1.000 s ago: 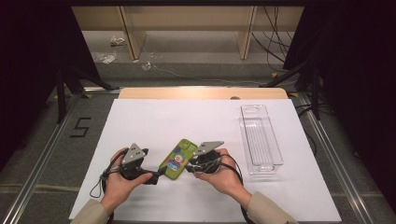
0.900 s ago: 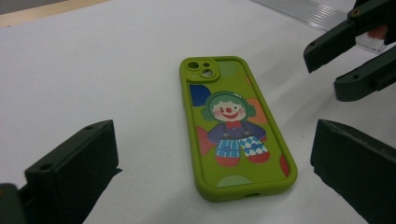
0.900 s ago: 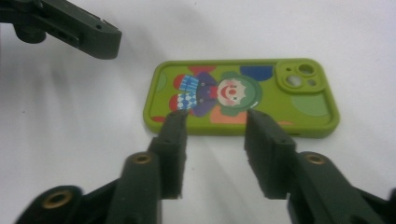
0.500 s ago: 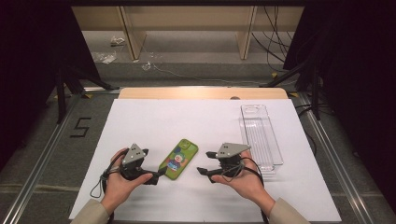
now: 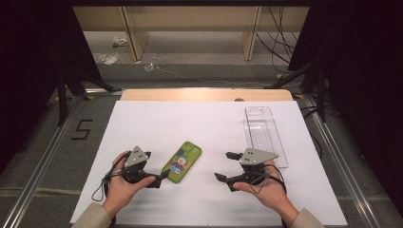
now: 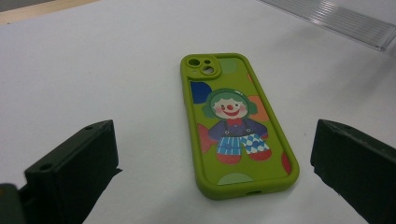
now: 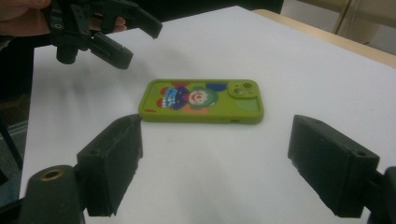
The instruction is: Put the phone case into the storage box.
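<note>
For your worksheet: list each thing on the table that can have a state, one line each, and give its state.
Phone case: lying flat, clown side up, not gripped.
Clear tray: lying on the white sheet, nothing in it.
Left gripper: open at the case's near end.
Right gripper: open, its fingers just spread, nothing between them, apart from the case.

Phone case (image 6: 236, 130): soft-looking green silicone or rubber, matt rim, slightly glossy printed clown back. Gripper jaws: black matt plastic, faintly rough. Table cover (image 5: 199, 128): white, matt, paper-like, smooth. Tray (image 5: 264, 133): clear ribbed plastic, glossy. Table edge (image 5: 204, 94): pale wood.
</note>
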